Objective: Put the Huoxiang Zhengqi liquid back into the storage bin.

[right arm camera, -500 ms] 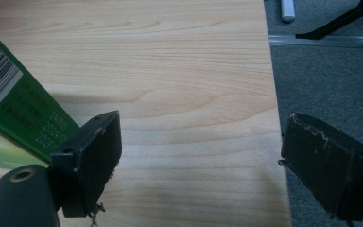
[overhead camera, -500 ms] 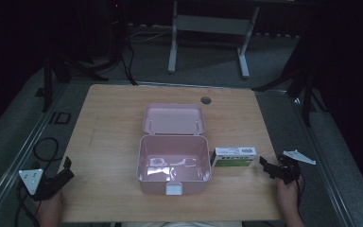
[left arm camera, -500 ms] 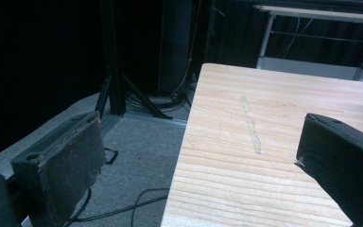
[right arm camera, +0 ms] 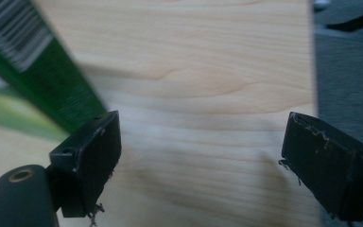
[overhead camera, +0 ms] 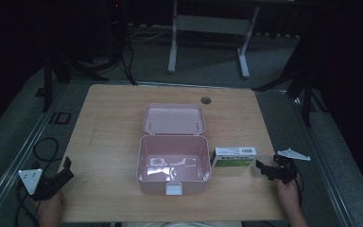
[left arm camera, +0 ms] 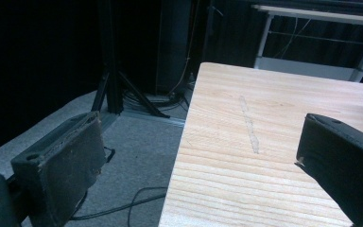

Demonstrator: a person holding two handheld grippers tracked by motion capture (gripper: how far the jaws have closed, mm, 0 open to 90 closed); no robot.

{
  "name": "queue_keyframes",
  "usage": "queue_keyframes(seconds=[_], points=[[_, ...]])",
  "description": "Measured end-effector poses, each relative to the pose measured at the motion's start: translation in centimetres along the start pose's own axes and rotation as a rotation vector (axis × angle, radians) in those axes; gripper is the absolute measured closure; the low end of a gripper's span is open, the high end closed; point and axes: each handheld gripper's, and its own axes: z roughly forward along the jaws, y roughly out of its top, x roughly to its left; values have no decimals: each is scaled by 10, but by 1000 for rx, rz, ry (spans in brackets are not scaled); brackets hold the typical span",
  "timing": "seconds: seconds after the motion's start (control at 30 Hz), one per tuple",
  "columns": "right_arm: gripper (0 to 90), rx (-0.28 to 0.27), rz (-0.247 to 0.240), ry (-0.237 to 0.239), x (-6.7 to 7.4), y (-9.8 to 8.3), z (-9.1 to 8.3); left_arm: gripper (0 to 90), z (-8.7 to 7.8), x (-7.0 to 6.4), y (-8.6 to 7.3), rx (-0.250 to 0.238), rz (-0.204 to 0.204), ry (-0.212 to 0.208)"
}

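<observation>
On the table (overhead camera: pixel 108 142), just right of the open pink case (overhead camera: pixel 174 163), lies the carton (overhead camera: pixel 234 156), flat on a broad face. Its long axis runs across the table from left to right in the high view, almost parallel to the near edge, with one short end next to the case's right wall and the other short end pointing toward the right gripper (overhead camera: pixel 263 169). It is a small oblong box, white on top with dark print too small to read, and green along the side that faces the person. In the right gripper view the carton (right arm camera: pixel 38 71) fills the upper left corner, blurred, showing a dark green face, a lighter green band and a white patch with a barcode. The right gripper sits at the table's right edge, just beside the carton's right end and a little nearer the person; its jaws stand wide apart with only bare wood between them, and its left jaw is close to the green side, though whether they touch I cannot tell. The left gripper (overhead camera: pixel 62 171) rests at the near left corner of the table, well apart from the carton, its jaws also spread wide with nothing between them, one over the wood and one beyond the edge above the floor (left arm camera: pixel 137 156).
</observation>
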Motion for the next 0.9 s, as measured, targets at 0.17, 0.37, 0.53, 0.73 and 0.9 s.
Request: queue_keyframes(seconds=[0.17, 0.37, 0.53, 0.73, 0.9], points=[[133, 59, -59, 78, -1, 1, -1, 22, 1, 0, 0, 5, 0, -5], [126, 93, -130, 167, 0, -1, -5, 21, 1, 0, 0, 11, 7, -7], [124, 137, -204, 184, 5, -3, -6, 21, 1, 0, 0, 12, 8, -16], [128, 133, -239, 228, 9, 1, -13, 21, 2, 0, 0, 16, 12, -21], [118, 198, -294, 281, 16, 4, -15, 21, 2, 0, 0, 18, 9, -24]])
